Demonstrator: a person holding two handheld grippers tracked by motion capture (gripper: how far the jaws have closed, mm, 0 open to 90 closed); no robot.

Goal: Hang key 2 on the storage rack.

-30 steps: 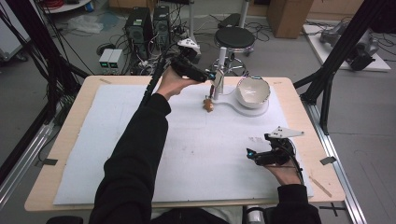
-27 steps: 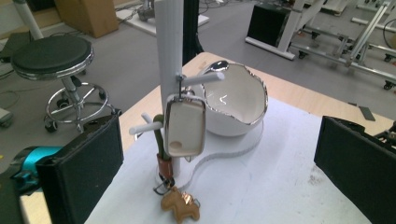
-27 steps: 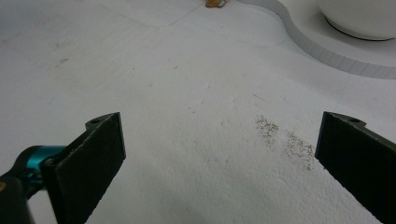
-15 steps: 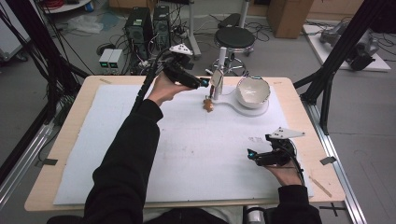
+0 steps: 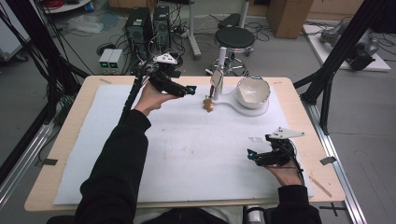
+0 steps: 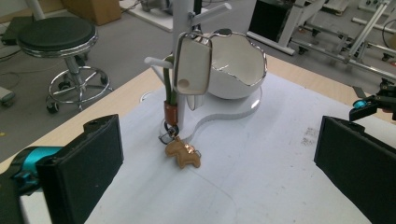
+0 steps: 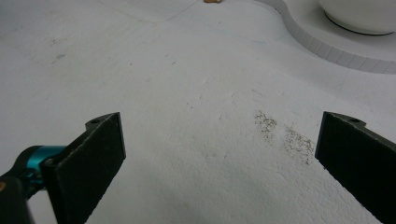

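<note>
High view: a wooden desk (image 5: 299, 93) carries a white foam sheet (image 5: 187, 154), with a black stool (image 5: 236, 38), two computer towers (image 5: 147, 25) and cables on the grey floor behind. One brown charm (image 5: 208, 105) (animal-shaped, on a key ring) lies flat on the sheet at the foot of the white stand (image 5: 218, 74), just beside the stand's white bowl (image 5: 253, 91). In the left gripper view the charm's long axis runs from the ring near the post toward the lower right. One white tag (image 6: 193, 65) hangs on the stand. The left gripper (image 5: 187, 89) hovers near the charm, fingers spread wide, holding nothing. The right gripper (image 5: 252, 156) sits well apart at the near right, fingers spread too.
</note>
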